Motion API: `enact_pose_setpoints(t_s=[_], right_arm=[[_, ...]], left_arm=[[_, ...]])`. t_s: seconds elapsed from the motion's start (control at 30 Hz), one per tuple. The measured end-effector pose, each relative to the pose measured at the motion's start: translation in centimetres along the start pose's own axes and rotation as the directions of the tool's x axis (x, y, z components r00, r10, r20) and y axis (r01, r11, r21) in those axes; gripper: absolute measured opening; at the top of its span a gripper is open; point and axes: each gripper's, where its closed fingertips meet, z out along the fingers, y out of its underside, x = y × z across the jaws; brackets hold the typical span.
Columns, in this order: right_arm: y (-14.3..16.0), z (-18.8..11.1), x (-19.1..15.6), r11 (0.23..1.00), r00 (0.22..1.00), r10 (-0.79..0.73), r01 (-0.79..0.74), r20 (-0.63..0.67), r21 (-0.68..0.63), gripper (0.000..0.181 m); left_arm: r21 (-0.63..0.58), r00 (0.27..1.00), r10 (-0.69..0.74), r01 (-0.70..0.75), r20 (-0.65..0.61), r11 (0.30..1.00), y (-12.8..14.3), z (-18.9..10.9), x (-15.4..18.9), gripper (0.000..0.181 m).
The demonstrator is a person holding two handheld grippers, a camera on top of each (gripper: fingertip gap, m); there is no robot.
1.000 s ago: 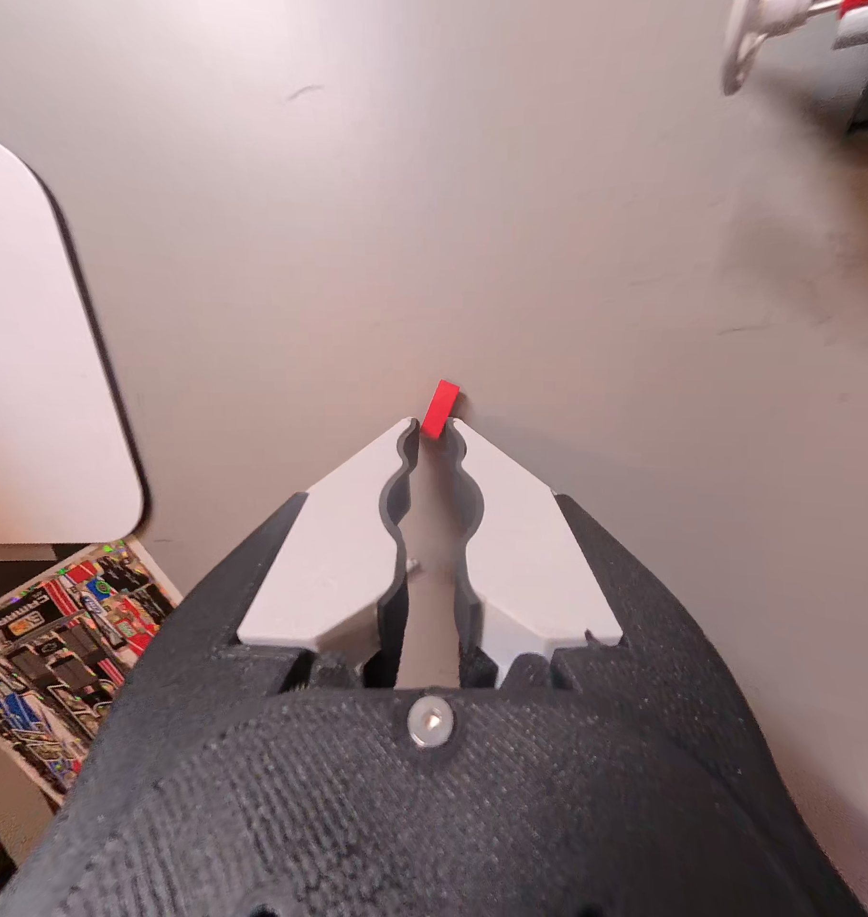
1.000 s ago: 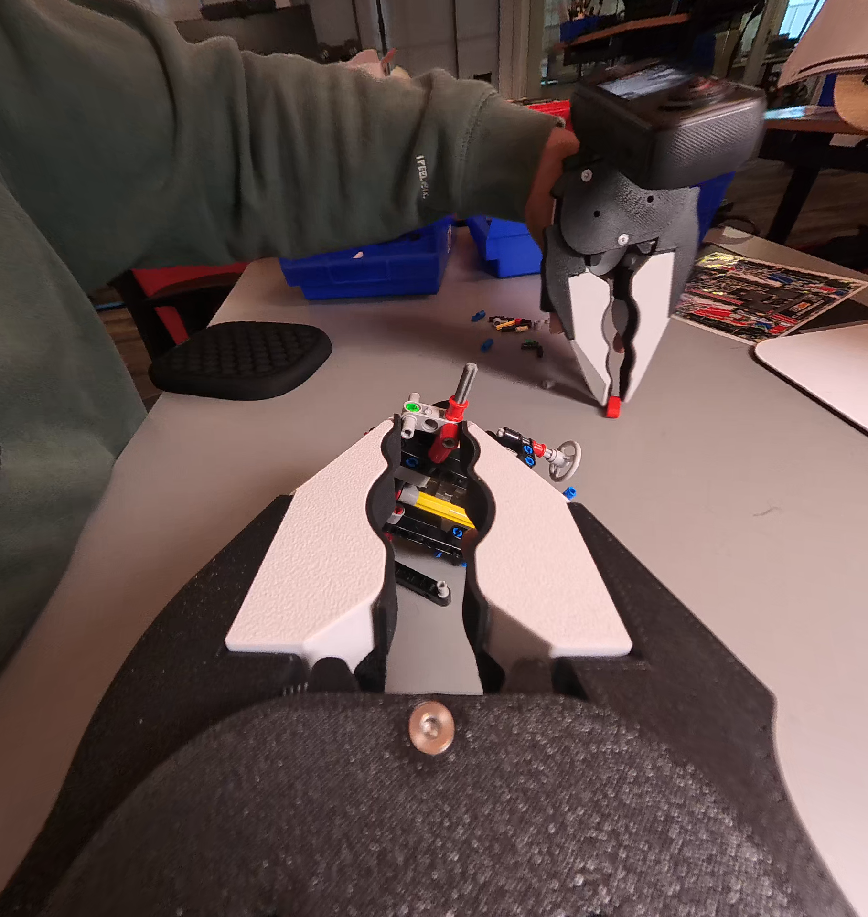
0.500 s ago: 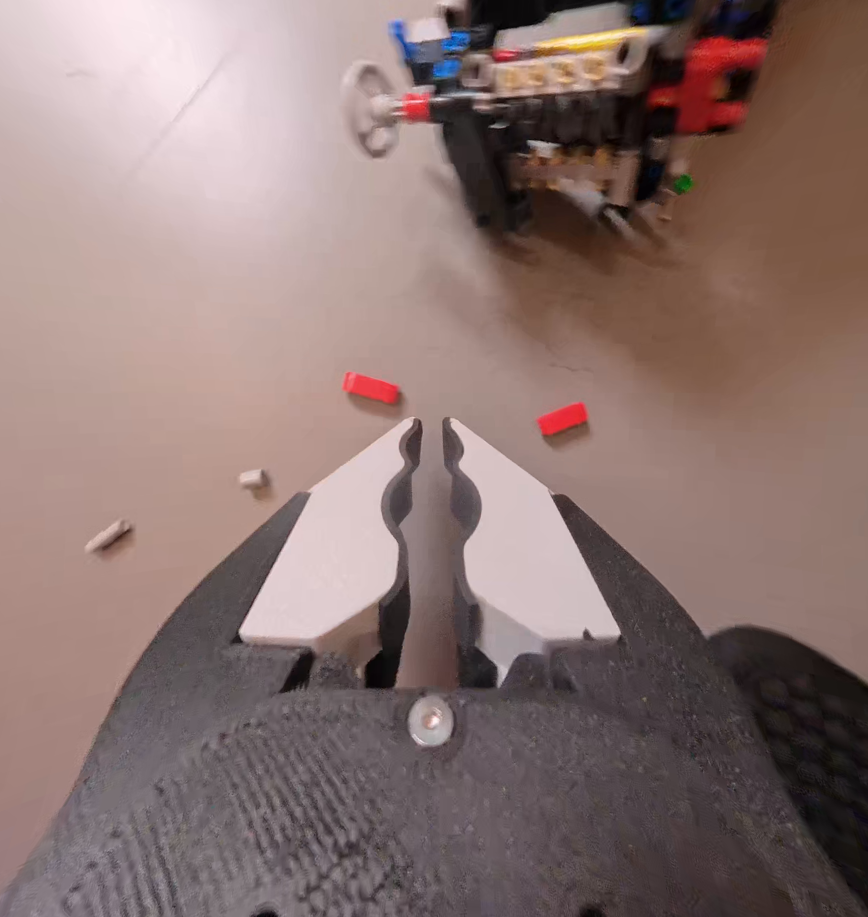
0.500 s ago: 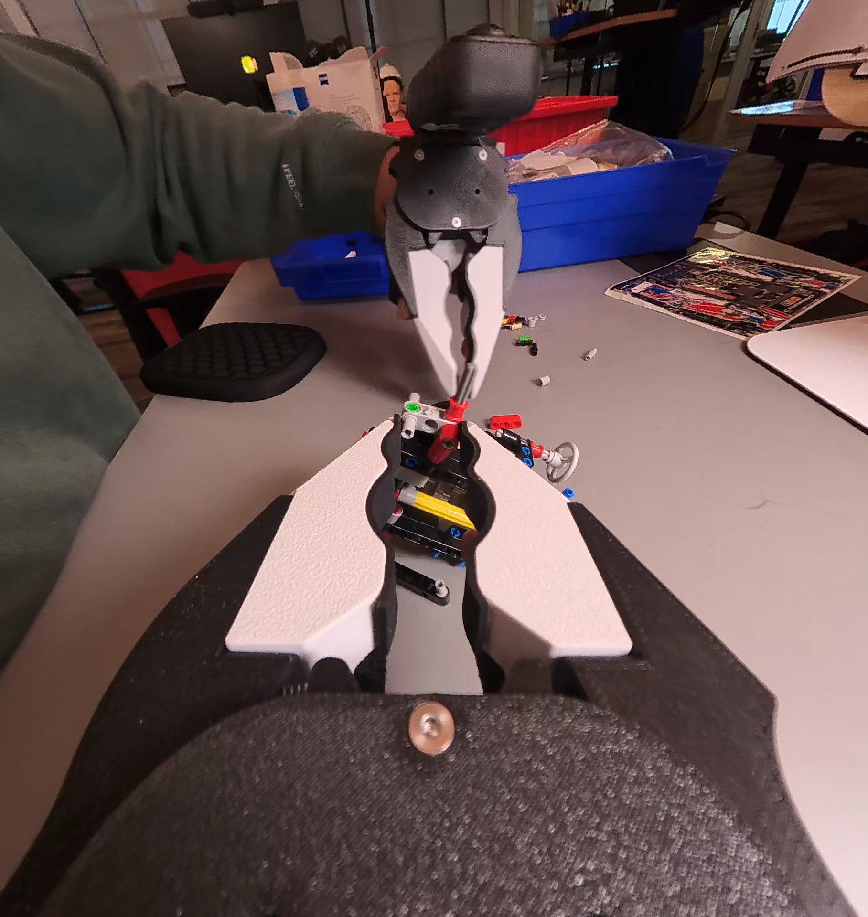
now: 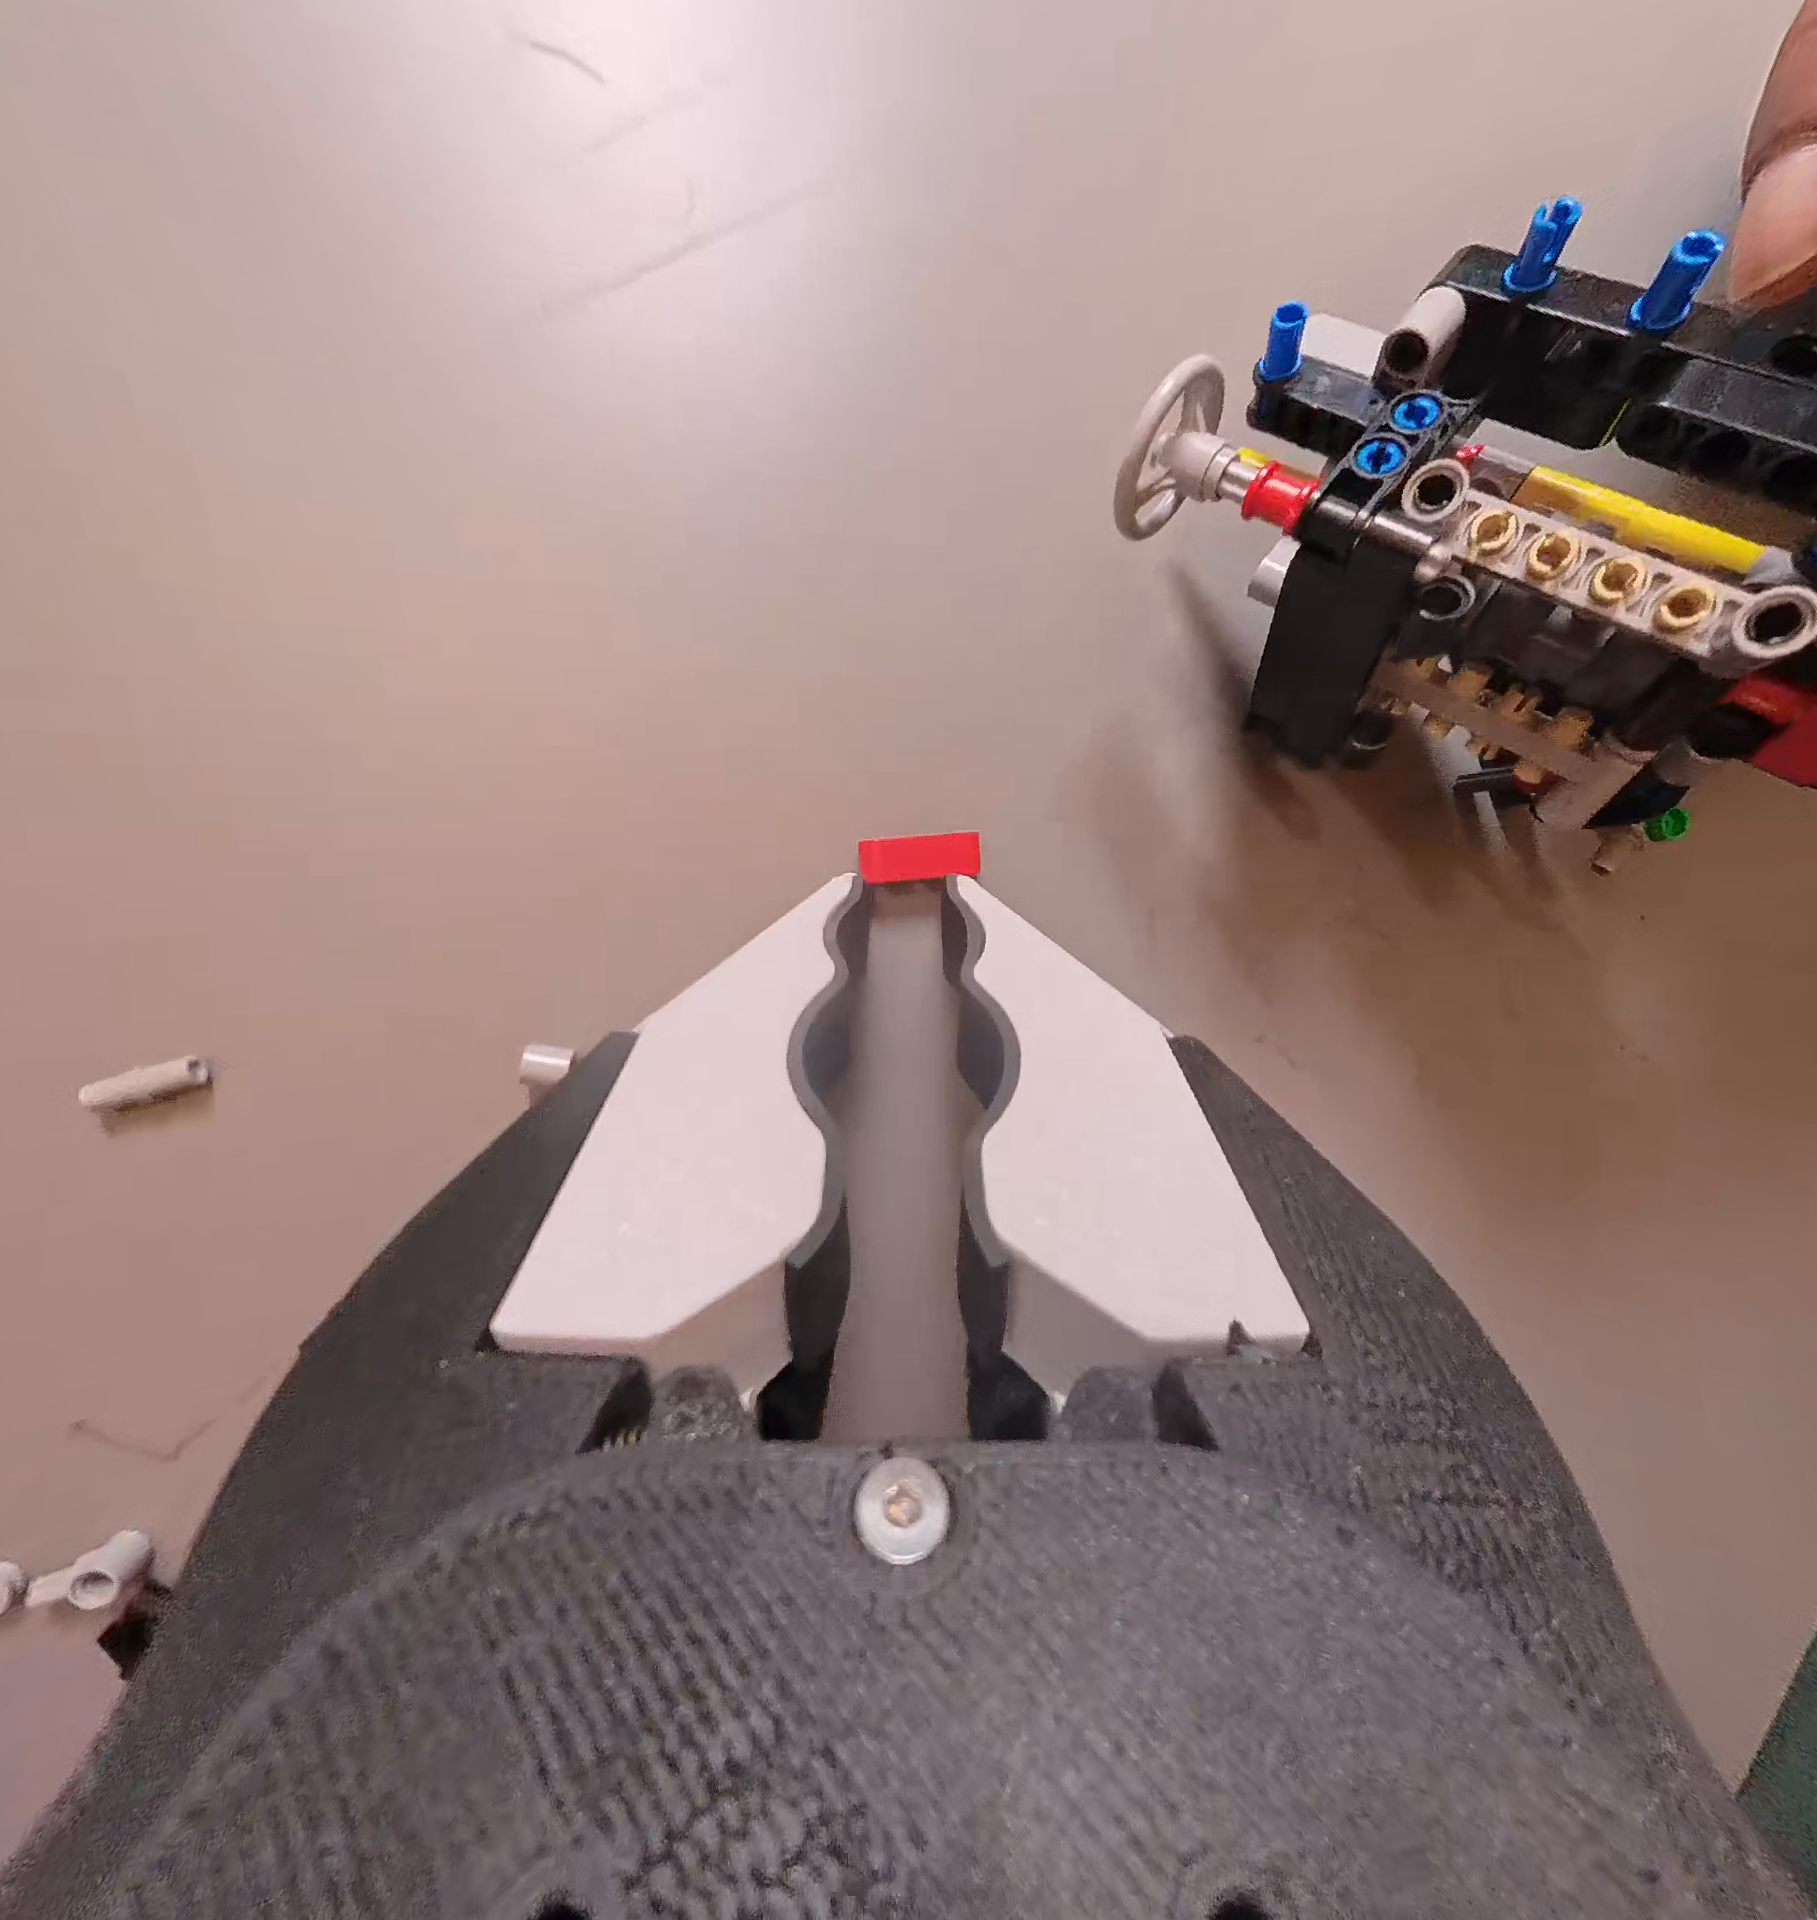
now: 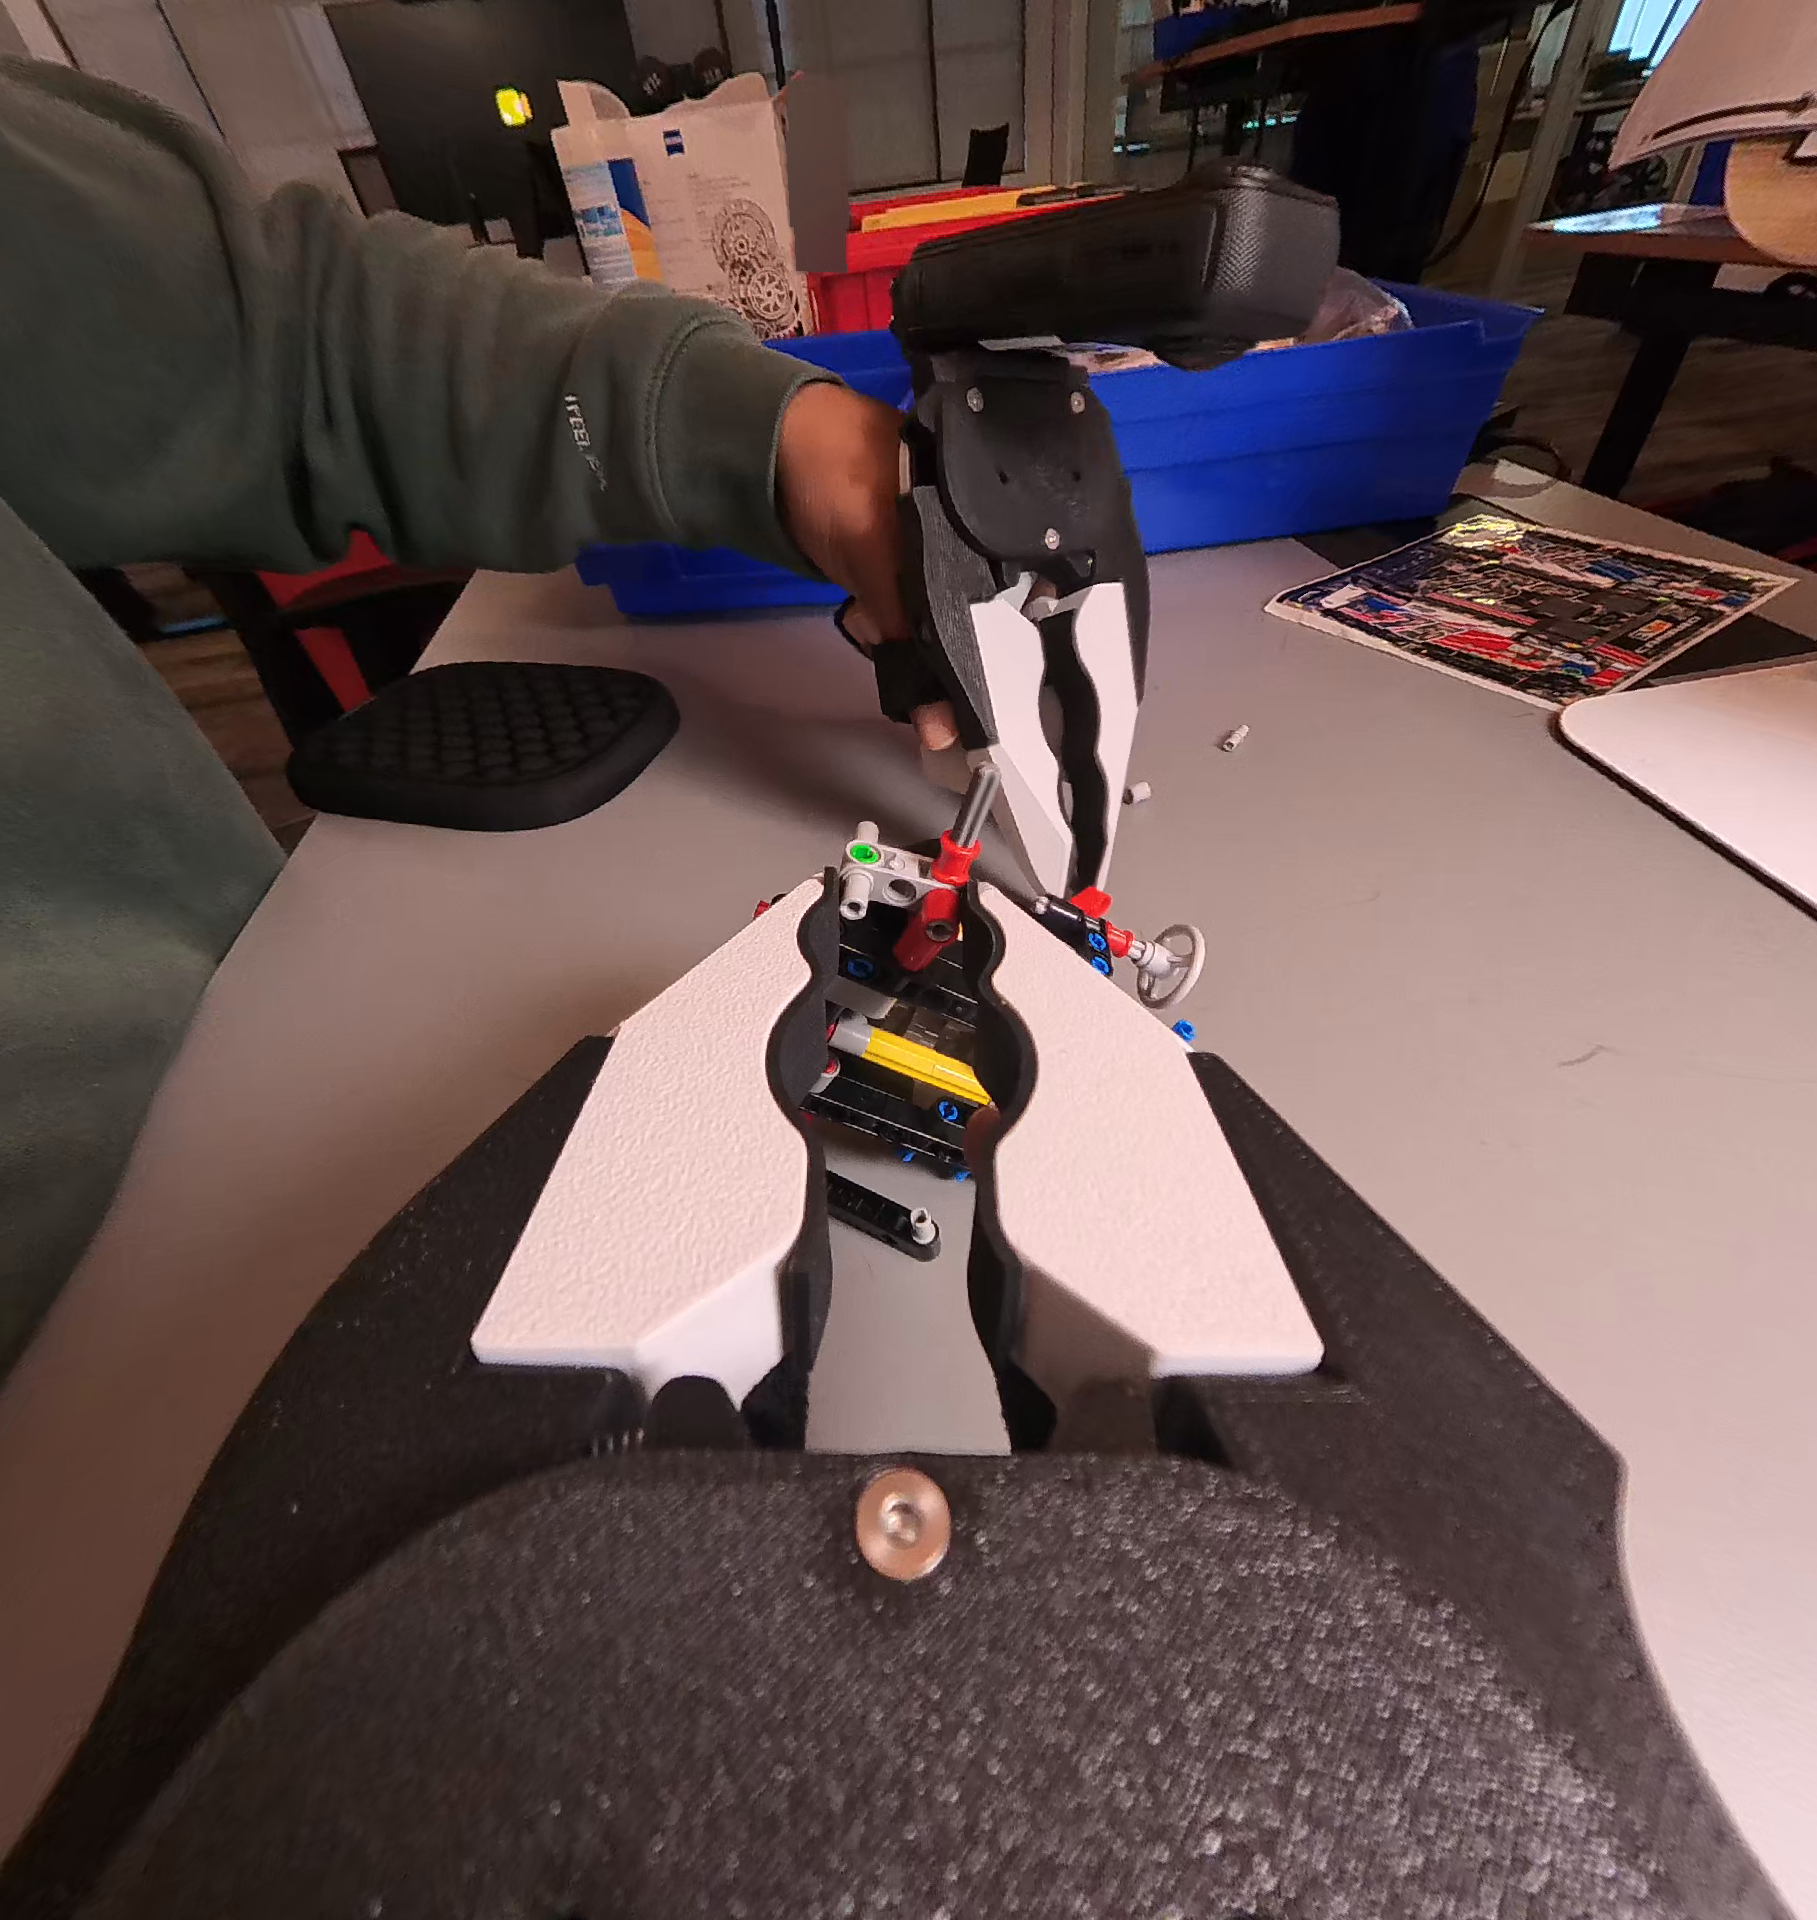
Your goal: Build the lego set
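Observation:
The part-built lego model (image 5: 1506,582) is black and grey with a yellow bar, blue pins and a grey steering wheel (image 5: 1169,447), and stands on the grey table. My right gripper (image 6: 904,894) has its jaws to both sides of the model's upper part (image 6: 909,1039), by a red connector. A thumb (image 5: 1808,156) rests on the model's black beam. My left gripper (image 5: 906,883) points down at the table left of the model. Its tips close on the ends of a small red piece (image 5: 919,854) lying crosswise. The gripper also shows in the right wrist view (image 6: 1083,888), just beyond the model.
Loose grey pins (image 5: 145,1081) and connectors (image 5: 52,1584) lie left of my left gripper. A loose black beam (image 6: 883,1221) lies under my right gripper. Blue bins (image 6: 1299,436), an instruction booklet (image 6: 1527,613), a black pad (image 6: 483,743) and a white board (image 6: 1735,769) ring the work area. Tip to tip, the grippers are about 15 cm apart.
My left gripper let go of one red piece, swung over toward the model, opened a little and now has its tips on a red piece lying crosswise. My right gripper has not moved.

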Motion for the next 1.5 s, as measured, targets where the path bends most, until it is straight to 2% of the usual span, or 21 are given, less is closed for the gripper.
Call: enact_pose_setpoints(t_s=[0.03,0.13,0.3,0.37,0.47,0.57,0.63,0.7,0.77,0.9,1.0,1.13,1.23,1.3,1.4,1.5], right_arm=[[0.0,0.0,0.0,1.0,1.0,-0.003,0.003,-0.001,-0.002,0.022],[0.0,-0.1,-0.1,1.0,1.0,-0.011,0.011,-0.003,-0.006,0.021],[0.0,-0.3,-0.1,1.0,1.0,-0.018,0.018,-0.007,-0.011,0.022],[0.0,-0.4,-0.1,1.0,1.0,-0.021,0.02,-0.008,-0.013,0.022],[0.1,-0.5,0.0,1.0,1.0,-0.02,0.02,-0.012,-0.015,0.022],[0.1,-0.5,0.1,1.0,1.0,-0.016,0.016,-0.014,-0.014,0.022],[0.1,-0.5,0.1,1.0,1.0,-0.011,0.011,-0.015,-0.013,0.022],[0.2,-0.5,0.2,1.0,1.0,-0.008,0.008,-0.016,-0.012,0.022],[0.2,-0.6,0.3,1.0,1.0,-0.005,0.005,-0.018,-0.011,0.022],[0.2,-0.7,0.3,1.0,1.0,0.004,-0.004,-0.014,-0.009,0.022],[0.2,-0.6,0.2,1.0,1.0,0.01,-0.01,-0.004,-0.008,0.022],[0.3,-0.6,0.1,1.0,1.0,0.011,-0.011,-0.003,-0.009,0.022],[0.3,-0.7,0.2,1.0,1.0,0.016,-0.016,-0.003,-0.009,0.022],[0.3,-0.7,0.2,1.0,1.0,0.017,-0.017,-0.002,-0.009,0.022],[0.3,-0.8,0.2,1.0,1.0,0.017,-0.017,-0.001,-0.01,0.022],[0.4,-0.8,0.3,1.0,1.0,0.023,-0.022,0.002,-0.008,0.022]], left_arm=[[-0.005,1.0,0.019,-0.019,0.005,1.0,-0.3,0.2,0.1,0.012],[-0.019,0.993,0.112,-0.112,0.033,0.994,-1.0,0.7,0.4,0.0],[-0.011,0.966,0.257,-0.257,0.01,0.966,-2.1,0.5,1.3,0.0],[0.02,0.922,0.386,-0.386,0.031,0.922,-2.7,0.0,1.7,0.002],[0.027,0.814,0.578,-0.58,0.052,0.814,-2.4,0.1,2.5,0.016],[0.013,0.742,0.668,-0.669,0.057,0.743,-2.2,0.7,2.3,0.021],[-0.024,0.724,0.688,-0.688,0.044,0.726,-2.2,1.1,1.7,0.021],[-0.054,0.716,0.698,-0.697,0.007,0.715,-2.0,1.3,1.6,0.012],[-0.071,0.742,0.67,-0.67,-0.027,0.739,-2.1,1.3,1.7,0.008],[-0.15,0.851,0.443,-0.496,-0.284,0.855,0.1,-0.2,3.6,0.008],[-0.243,0.854,0.255,-0.394,-0.453,0.887,1.7,-1.5,4.3,0.009],[-0.304,0.878,0.186,-0.341,-0.442,0.89,1.3,-1.6,2.3,0.013],[-0.357,0.909,0.232,-0.356,-0.347,0.864,0.9,-1.4,-0.2,0.014],[-0.328,0.917,0.276,-0.365,-0.288,0.871,0.0,-1.3,-1.1,0.014],[-0.237,0.879,0.377,-0.449,-0.294,0.862,-0.4,-2.0,0.0,0.014],[-0.242,0.828,0.502,-0.556,-0.25,0.795,1.1,-2.2,-0.1,0.014]])
